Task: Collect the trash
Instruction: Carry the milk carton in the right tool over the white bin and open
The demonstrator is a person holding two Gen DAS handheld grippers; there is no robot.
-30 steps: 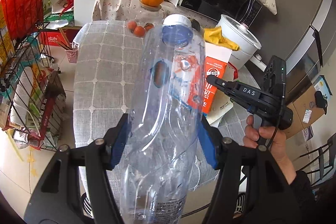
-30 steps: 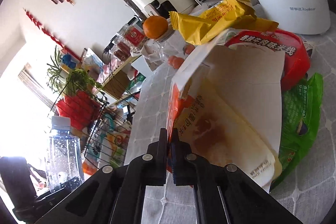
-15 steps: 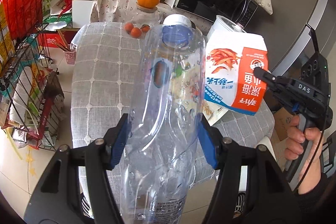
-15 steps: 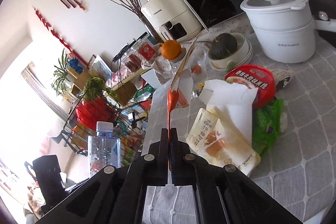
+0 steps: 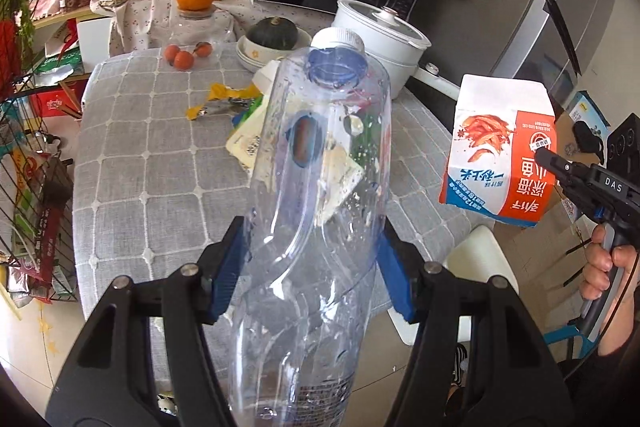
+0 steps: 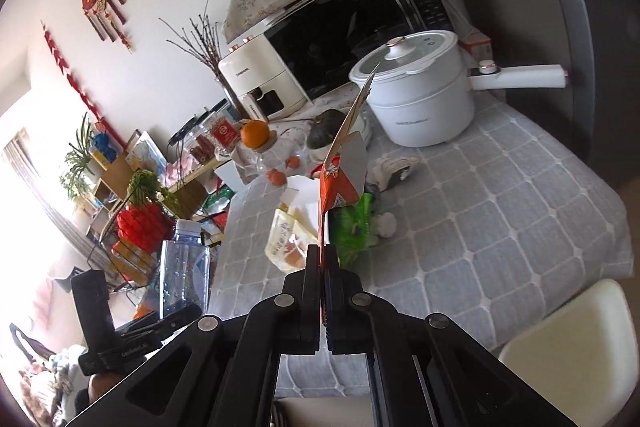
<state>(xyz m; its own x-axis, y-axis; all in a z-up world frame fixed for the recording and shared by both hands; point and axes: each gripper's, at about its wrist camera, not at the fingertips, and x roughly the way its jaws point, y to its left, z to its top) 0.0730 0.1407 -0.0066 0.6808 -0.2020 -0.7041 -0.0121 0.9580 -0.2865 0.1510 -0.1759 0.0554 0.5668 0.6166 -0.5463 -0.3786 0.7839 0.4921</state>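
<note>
Trash: a clear plastic bottle point(image 5: 316, 195) and a flattened orange-and-white carton point(image 5: 500, 151), both lifted off the table point(image 5: 132, 163).
Bottle: clamped between the blue pads point(image 5: 228, 267) of the left gripper point(image 5: 312, 267), white cap pointing to 12 o'clock in the left wrist view; at 8 o'clock in the right wrist view.
Carton: pinched edge-on at its lower corner by the right gripper point(image 6: 322, 259), at 3 o'clock of the bottle, off the table edge.
Left claw: jaws held apart by the bottle's body, pads pressing its sides.
Right claw: jaws nearly together, only the thin carton wall between them.
Right hand point(image 5: 604, 267): wrapped around the gripper handle at 4 o'clock.
Left on the table: a yellow wrapper point(image 5: 218, 99), a green bag point(image 6: 356, 227) and a pale pouch point(image 6: 288, 243), lying together near the middle.
Beyond: a white pot point(image 5: 384, 47) at 1 o'clock, a dark squash in a bowl point(image 5: 272, 35) just beside it.
</note>
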